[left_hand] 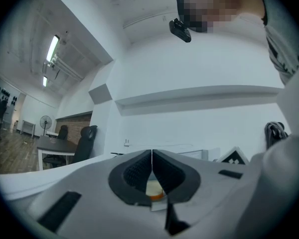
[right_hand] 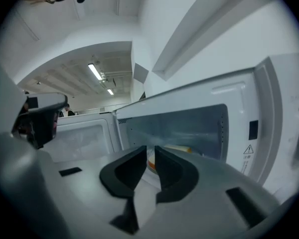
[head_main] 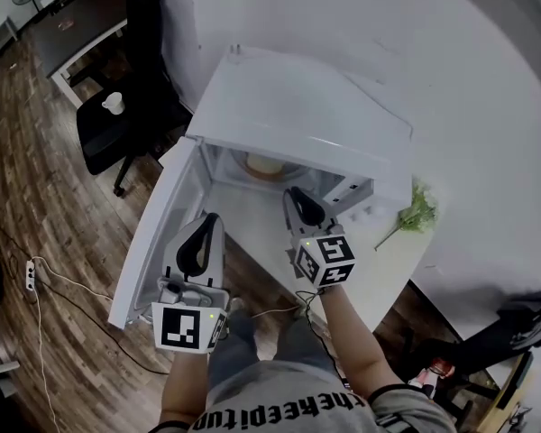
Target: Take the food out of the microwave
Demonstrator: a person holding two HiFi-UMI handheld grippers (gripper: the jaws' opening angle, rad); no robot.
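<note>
The white microwave (head_main: pixel 298 106) stands on a white table with its door (head_main: pixel 153 242) swung wide to the left. Inside lies pale food on a plate (head_main: pixel 264 164), also seen with an orange rim in the right gripper view (right_hand: pixel 182 149). My right gripper (head_main: pixel 295 192) is just in front of the cavity mouth and points in; its jaws (right_hand: pixel 150 151) stand a narrow gap apart with nothing between them. My left gripper (head_main: pixel 207 219) hangs lower left beside the open door, its jaws (left_hand: pixel 152 153) closed together and empty. The food (left_hand: pixel 154 189) peeks through below them.
A green sprig (head_main: pixel 415 213) lies on the table (head_main: pixel 379 269) to the right of the microwave. A black office chair with a white cup (head_main: pixel 114 104) on its seat stands at the left. A power strip (head_main: pixel 30 275) and cables lie on the wooden floor.
</note>
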